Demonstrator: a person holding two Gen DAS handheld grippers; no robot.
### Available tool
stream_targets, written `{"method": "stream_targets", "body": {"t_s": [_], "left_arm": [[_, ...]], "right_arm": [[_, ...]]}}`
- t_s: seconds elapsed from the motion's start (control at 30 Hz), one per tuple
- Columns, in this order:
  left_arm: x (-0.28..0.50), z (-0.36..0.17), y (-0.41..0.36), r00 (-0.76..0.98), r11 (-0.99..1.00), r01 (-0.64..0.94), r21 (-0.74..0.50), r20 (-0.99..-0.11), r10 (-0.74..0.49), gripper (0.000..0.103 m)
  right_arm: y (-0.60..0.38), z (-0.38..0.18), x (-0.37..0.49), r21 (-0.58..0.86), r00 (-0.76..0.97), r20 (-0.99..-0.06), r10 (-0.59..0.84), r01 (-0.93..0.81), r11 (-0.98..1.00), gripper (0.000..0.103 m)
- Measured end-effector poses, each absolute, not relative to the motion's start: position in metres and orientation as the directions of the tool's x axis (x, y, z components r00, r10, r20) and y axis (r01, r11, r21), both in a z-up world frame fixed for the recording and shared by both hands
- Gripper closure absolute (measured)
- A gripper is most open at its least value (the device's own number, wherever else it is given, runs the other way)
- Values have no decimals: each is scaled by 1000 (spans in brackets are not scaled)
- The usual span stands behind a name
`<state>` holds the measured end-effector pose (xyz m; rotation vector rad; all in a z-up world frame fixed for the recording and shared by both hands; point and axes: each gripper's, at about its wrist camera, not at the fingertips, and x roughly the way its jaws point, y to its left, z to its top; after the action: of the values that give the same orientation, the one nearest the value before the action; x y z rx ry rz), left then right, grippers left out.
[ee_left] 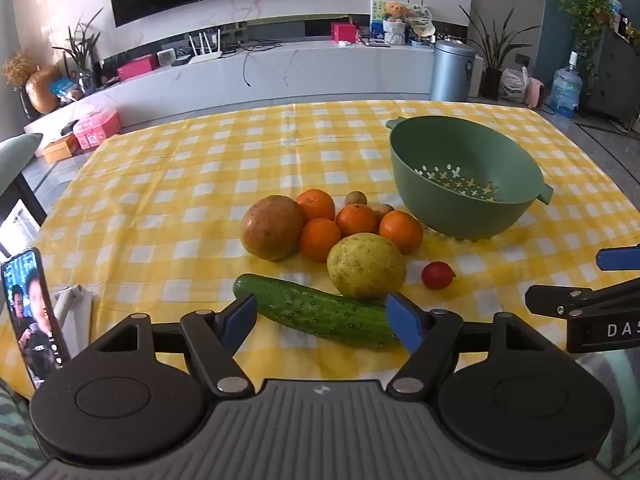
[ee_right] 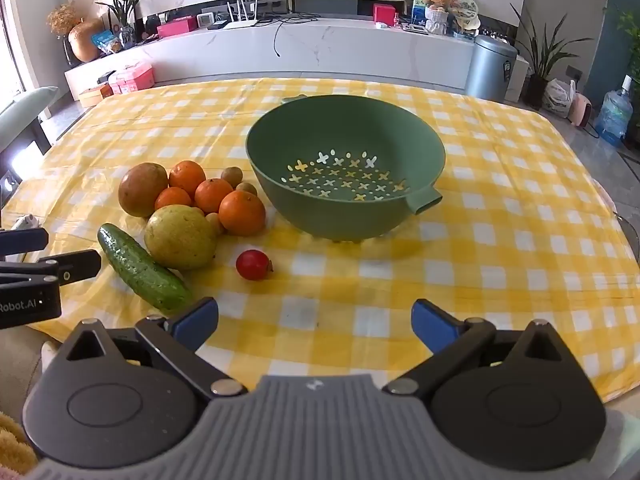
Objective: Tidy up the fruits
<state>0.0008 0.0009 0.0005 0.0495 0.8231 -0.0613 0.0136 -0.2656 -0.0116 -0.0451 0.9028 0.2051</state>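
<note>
A pile of fruit lies on the yellow checked tablecloth [ee_left: 180,184]: a brownish mango [ee_left: 273,227], several oranges [ee_left: 356,219], a yellow-green pear [ee_left: 366,266], small brown kiwis [ee_left: 355,198], a green cucumber [ee_left: 320,311] and a small red tomato [ee_left: 437,275]. An empty green colander [ee_left: 464,176] stands right of the pile; it also shows in the right wrist view [ee_right: 346,164]. My left gripper [ee_left: 322,320] is open, its fingers on either side of the cucumber, near the table's front edge. My right gripper [ee_right: 316,326] is open and empty, short of the tomato [ee_right: 253,265].
A phone [ee_left: 34,316] on a white stand [ee_left: 74,312] sits at the table's front left. A grey-green chair [ee_left: 16,156] stands at the left edge. Beyond the table are a white TV cabinet [ee_left: 280,76], a metal bin [ee_left: 454,70] and a water jug [ee_left: 565,90].
</note>
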Motion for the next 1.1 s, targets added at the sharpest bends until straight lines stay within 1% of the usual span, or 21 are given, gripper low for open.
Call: {"method": "stream_targets", "body": {"t_s": [0.03, 0.07, 0.1, 0.2, 0.43, 1.1], "left_arm": [[1, 0, 1, 675, 997, 78, 14, -736, -43, 17], [1, 0, 2, 672, 997, 80, 10, -739, -47, 19], [7, -6, 2, 658, 998, 57, 20, -752, -23, 23], [11, -9, 5, 645, 998, 56, -3, -763, -38, 25], [4, -7, -1, 654, 999, 51, 12, -757, -24, 25], [5, -11, 0, 637, 999, 46, 3, -771, -27, 25]], "right_arm": [[-265, -12, 14, 49, 599, -785, 158, -194, 980, 4], [-265, -12, 14, 50, 596, -787, 157, -192, 980, 4], [-265, -12, 14, 51, 594, -789, 157, -190, 980, 4], [-266, -13, 15, 53, 590, -792, 156, -187, 981, 4], [-267, -19, 18, 50, 581, -800, 150, -185, 982, 4], [-267, -24, 16, 46, 560, -816, 142, -181, 982, 4]]}}
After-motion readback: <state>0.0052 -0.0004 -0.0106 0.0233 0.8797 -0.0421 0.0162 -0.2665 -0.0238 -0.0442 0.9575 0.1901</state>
